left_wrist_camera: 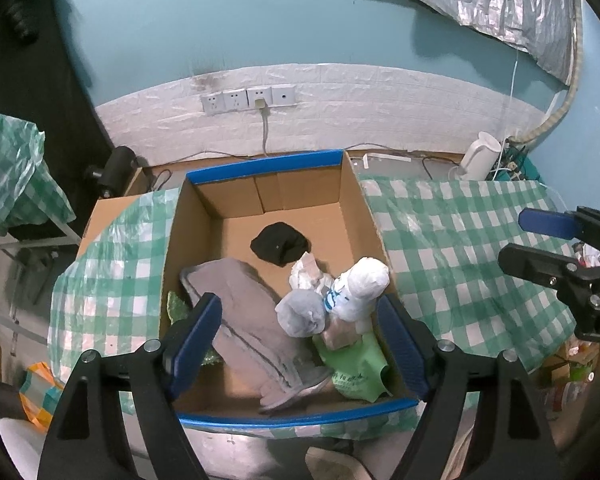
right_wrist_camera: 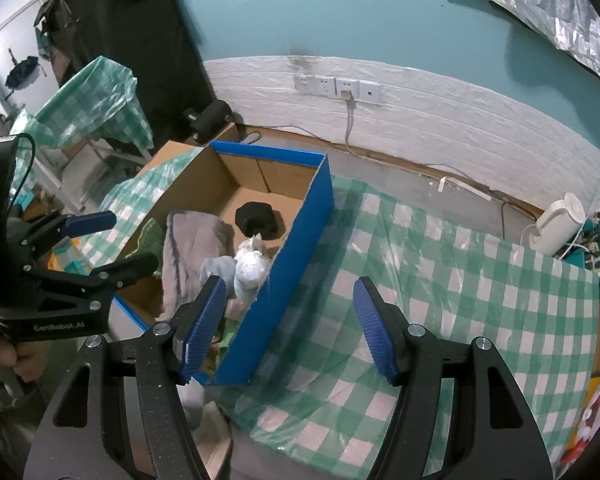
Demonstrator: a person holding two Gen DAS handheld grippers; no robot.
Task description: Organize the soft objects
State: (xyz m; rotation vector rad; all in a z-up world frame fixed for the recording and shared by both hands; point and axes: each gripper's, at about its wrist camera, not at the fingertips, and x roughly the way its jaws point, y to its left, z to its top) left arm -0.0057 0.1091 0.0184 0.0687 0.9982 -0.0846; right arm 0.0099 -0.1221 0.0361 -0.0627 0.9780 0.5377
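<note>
- Because the soft things already sit inside the cardboard box (left_wrist_camera: 352,200), the coming move turns on what lies under the left tool (left_wrist_camera: 300,340): the folded grey cloth (left_wrist_camera: 252,320) rests directly below and between its fingers, its long axis running from the box's far left toward the near right corner.
- Just right of the cloth, a grey sock bundle (left_wrist_camera: 300,312) and a white rolled sock (left_wrist_camera: 360,284) touch each other, with a green bag (left_wrist_camera: 356,372) beneath them and a black bundle (left_wrist_camera: 280,244) apart, farther back.
- The left tool hangs over the box with fingers spread wide, holding nothing; it is clearly the nearer one.
- The right tool (right_wrist_camera: 290,332), also spread and empty, straddles the box's blue right wall (right_wrist_camera: 296,248), mostly over the checked cloth (right_wrist_camera: 440,280) on the counter.
- The left view shows the box floor and the green bag; the right view hides the bag's extent behind the wall, yet shows that the checked cloth beside the box carries no soft item.
</note>
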